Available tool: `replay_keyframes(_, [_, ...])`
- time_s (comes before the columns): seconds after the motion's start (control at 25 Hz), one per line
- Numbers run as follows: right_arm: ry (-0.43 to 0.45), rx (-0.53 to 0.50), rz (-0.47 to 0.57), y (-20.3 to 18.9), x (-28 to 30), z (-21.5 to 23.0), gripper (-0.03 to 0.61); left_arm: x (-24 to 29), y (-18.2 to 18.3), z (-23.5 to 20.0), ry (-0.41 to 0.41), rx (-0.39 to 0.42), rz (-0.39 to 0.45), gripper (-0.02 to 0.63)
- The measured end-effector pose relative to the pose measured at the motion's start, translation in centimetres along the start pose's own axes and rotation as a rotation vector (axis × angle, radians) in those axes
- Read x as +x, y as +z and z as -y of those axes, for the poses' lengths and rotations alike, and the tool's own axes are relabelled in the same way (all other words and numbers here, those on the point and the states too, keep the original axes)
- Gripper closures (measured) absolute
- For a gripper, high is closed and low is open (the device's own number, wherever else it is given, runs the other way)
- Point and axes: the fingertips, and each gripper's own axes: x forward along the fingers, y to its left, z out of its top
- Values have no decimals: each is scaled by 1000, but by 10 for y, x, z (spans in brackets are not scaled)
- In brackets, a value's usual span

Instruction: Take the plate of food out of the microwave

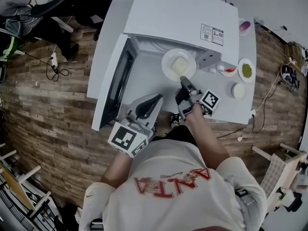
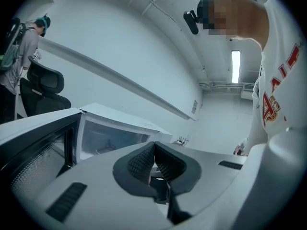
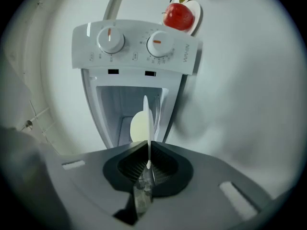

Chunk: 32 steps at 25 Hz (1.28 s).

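Note:
A white plate (image 1: 178,65) carrying a pale yellow slab of food (image 1: 179,66) is at the mouth of the open white microwave (image 1: 183,18). My right gripper (image 1: 183,82) is shut on the plate's near rim. In the right gripper view the plate (image 3: 146,121) shows edge-on between the pads, with the food (image 3: 138,128) on its left and the microwave's knob panel (image 3: 134,47) behind. My left gripper (image 1: 146,107) hangs shut and empty in front of the open door (image 1: 114,78); its pads (image 2: 144,162) meet with nothing between them.
The microwave door swings out to the left. Right of the microwave stand small dishes: green bits (image 1: 246,70), a red apple (image 3: 178,17), a white round lid (image 1: 238,91), a pink bowl (image 1: 244,27). A person (image 2: 19,56) and office chair (image 2: 43,87) are beyond the table.

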Motion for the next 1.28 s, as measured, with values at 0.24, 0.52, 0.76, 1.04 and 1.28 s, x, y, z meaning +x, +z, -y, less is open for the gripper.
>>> replay_keyframes(0.24, [-6, 2, 7, -2, -58, 25, 561, 30, -1, 27, -105, 25, -27, 604])
replay_keyframes(0.52, [-73, 44, 102, 20, -128, 69, 561, 63, -14, 72, -239, 60, -86, 604])
replay_keyframes(0.76, [-110, 65, 204, 51, -165, 97, 561, 81, -26, 97, -305, 81, -121, 604])
replay_keyframes(1.04, [-134, 74, 280, 87, -187, 118, 561, 93, -31, 110, -329, 86, -153, 604])
replay_keyframes(1.28, [-144, 90, 295, 104, -192, 127, 561, 98, -34, 112, -327, 90, -168, 604])
